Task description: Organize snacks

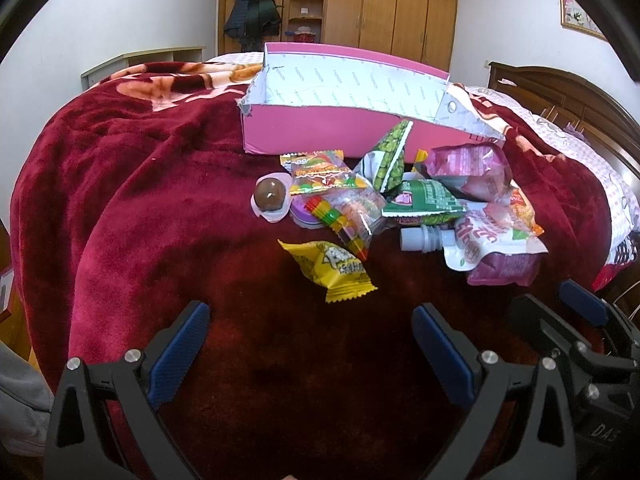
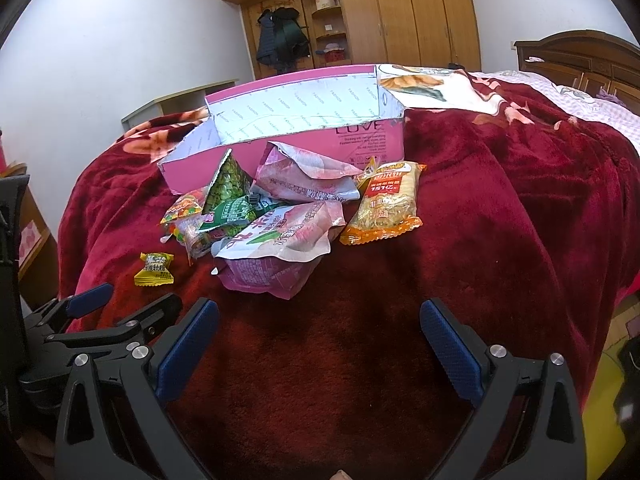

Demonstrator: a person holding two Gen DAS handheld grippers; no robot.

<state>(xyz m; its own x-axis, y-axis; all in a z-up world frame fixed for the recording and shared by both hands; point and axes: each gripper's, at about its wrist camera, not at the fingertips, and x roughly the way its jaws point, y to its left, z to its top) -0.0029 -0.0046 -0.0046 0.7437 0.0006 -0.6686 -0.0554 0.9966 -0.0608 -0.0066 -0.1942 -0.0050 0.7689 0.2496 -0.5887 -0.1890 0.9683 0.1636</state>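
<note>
A pile of snacks lies on a red blanket point(image 1: 160, 200) in front of an open pink box point(image 1: 320, 128), which also shows in the right wrist view point(image 2: 360, 140). The pile holds a yellow candy packet point(image 1: 336, 270) point(image 2: 154, 270), a chocolate ball point(image 1: 271, 196), gummy packets point(image 1: 324, 174), a green pea bag point(image 1: 390, 156) point(image 2: 226, 188), pink bags point(image 1: 472, 168) point(image 2: 280, 240) and an orange noodle packet point(image 2: 386, 204). My left gripper point(image 1: 310, 344) is open and empty, short of the yellow packet. My right gripper point(image 2: 320, 340) is open and empty, just before the pink bags.
A wooden wardrobe point(image 1: 384, 8) and hanging coats point(image 1: 252, 12) stand behind the bed. A wooden headboard point(image 2: 580, 60) is at the right. The right gripper shows at the lower right of the left wrist view point(image 1: 580, 320); the left gripper shows at the lower left of the right wrist view point(image 2: 100, 320).
</note>
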